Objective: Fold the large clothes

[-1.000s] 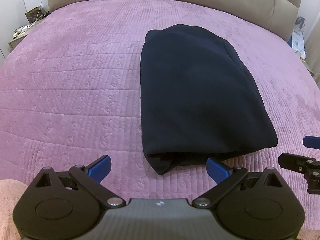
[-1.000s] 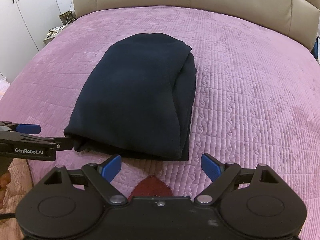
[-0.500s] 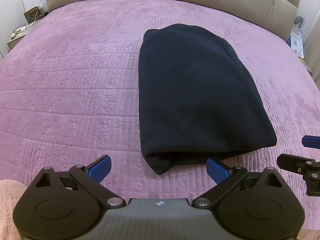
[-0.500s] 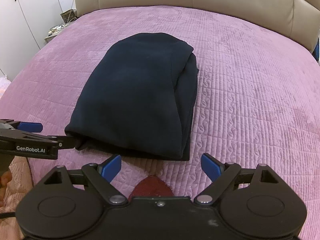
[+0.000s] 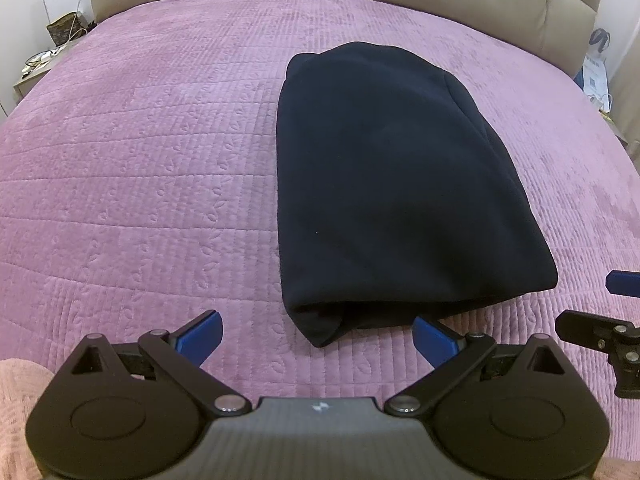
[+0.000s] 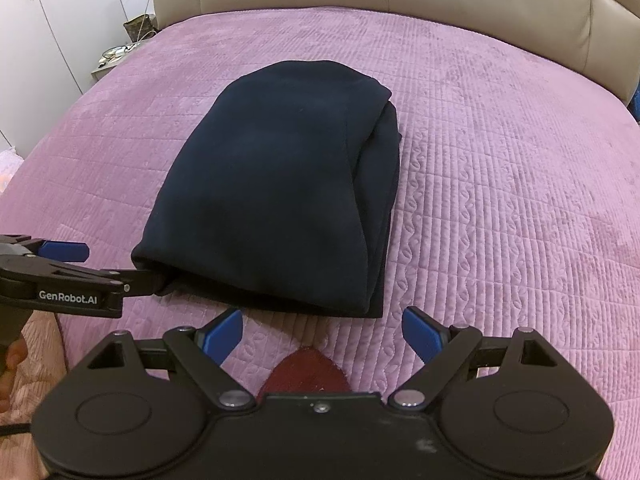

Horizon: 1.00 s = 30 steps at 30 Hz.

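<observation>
Nothing much has moved: the dark blue garment (image 5: 400, 184) lies folded on the purple bed (image 5: 140, 160). Both left gripper (image 5: 318, 334) and right gripper (image 6: 322, 330) have fingers apart, empty. It looks soft, thick, floppy; grab its 2 near corners.

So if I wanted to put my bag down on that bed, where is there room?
Bare bedspread lies left of the folded dark garment, and more to its right, up to the headboard. It is crowded at the near edge, around both hand-held grippers.
</observation>
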Available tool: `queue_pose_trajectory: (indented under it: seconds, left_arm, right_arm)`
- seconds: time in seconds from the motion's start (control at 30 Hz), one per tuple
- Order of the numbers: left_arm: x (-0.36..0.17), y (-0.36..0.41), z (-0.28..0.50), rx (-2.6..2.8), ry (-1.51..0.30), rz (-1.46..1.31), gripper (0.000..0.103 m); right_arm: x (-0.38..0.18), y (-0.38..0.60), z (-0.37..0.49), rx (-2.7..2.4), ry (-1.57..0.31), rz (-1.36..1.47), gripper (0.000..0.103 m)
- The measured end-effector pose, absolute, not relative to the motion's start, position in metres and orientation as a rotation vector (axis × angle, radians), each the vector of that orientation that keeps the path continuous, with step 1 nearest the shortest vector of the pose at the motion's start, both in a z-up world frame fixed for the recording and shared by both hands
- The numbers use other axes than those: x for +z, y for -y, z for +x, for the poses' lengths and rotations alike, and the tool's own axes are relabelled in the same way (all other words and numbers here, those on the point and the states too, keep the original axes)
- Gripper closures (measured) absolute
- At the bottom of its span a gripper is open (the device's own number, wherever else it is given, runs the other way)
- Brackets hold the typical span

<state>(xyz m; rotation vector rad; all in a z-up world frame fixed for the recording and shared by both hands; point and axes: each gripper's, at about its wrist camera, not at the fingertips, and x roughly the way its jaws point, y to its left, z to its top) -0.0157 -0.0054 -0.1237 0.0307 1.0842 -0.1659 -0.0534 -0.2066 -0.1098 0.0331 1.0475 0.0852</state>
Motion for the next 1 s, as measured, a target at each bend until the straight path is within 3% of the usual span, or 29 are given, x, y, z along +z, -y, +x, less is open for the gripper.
queue_pose_trajectory:
  seconds: [1.0]
  left_arm:
    - [-0.1236, 0.0051, -0.0161, -0.183, -1.061, 0.045, 0.0]
  right_arm:
    - [-0.1114, 0.2056, -0.0528, 0.1, -1.054, 0.025, 0.001]
